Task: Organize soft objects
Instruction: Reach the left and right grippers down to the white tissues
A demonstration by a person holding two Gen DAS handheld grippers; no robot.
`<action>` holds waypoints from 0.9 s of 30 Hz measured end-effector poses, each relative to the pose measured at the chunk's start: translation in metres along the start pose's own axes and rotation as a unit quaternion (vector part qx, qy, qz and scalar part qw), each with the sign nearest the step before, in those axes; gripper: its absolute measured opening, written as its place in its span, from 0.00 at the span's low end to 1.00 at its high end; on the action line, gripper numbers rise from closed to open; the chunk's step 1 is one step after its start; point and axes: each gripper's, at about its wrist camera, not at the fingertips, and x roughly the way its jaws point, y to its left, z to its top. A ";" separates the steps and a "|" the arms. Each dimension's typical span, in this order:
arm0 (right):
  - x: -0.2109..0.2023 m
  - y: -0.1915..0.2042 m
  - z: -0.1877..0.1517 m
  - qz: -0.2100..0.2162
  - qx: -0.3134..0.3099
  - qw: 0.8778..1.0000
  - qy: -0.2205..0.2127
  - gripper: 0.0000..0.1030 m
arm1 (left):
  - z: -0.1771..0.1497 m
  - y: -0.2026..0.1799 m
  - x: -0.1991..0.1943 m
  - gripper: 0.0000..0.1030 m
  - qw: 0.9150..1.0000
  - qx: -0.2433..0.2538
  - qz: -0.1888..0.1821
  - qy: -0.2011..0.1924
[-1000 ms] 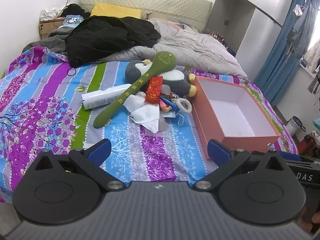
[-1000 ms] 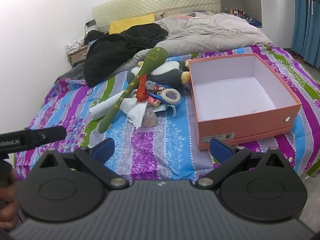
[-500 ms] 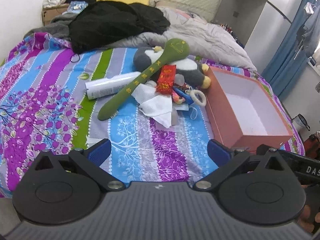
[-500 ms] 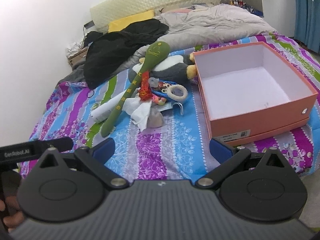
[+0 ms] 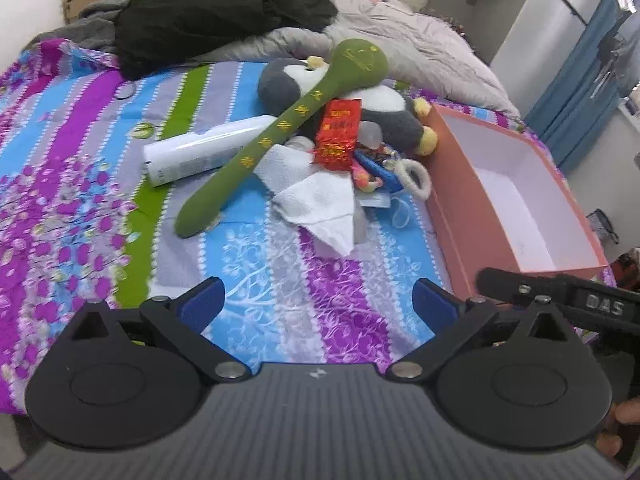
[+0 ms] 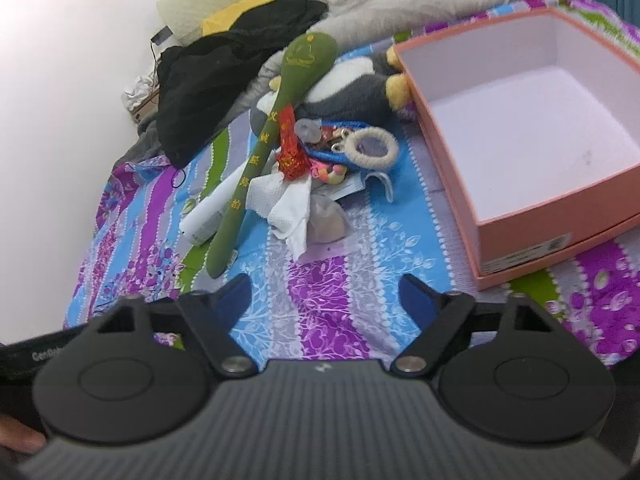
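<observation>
A heap of things lies on the striped bedspread. A long green plush spoon (image 5: 280,132) (image 6: 264,152) leans over a grey and white plush penguin (image 5: 384,108) (image 6: 352,84). A red packet (image 5: 338,134) (image 6: 290,148), white tissue (image 5: 316,196) (image 6: 288,204), a white tube (image 5: 200,150) and a small woven ring (image 6: 372,148) lie around them. An empty orange box (image 5: 516,196) (image 6: 528,120) stands to the right. My left gripper (image 5: 318,304) and right gripper (image 6: 324,296) are both open and empty, above the bed in front of the heap.
A black garment (image 5: 208,12) and a grey quilt (image 5: 420,44) cover the far part of the bed. Blue curtains (image 5: 588,60) hang at the right. The other gripper's black body (image 5: 560,300) shows at the lower right of the left wrist view.
Both grippers have moved forward and down towards the heap, which now looks larger. Both stay open. Nothing on the bed has moved.
</observation>
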 end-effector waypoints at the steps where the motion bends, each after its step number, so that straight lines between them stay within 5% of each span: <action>1: 0.005 0.000 0.002 0.004 -0.001 1.000 0.003 0.76 | 0.002 0.001 0.006 0.98 1.000 0.000 -0.003 0.001; 13: 0.078 0.002 0.041 -0.011 -0.013 1.000 0.004 0.72 | 0.012 0.016 0.077 0.80 0.998 -0.035 -0.044 0.037; 27: 0.165 -0.018 0.062 -0.027 0.008 0.995 0.092 0.53 | 0.033 0.011 0.141 0.63 0.997 -0.018 -0.068 0.041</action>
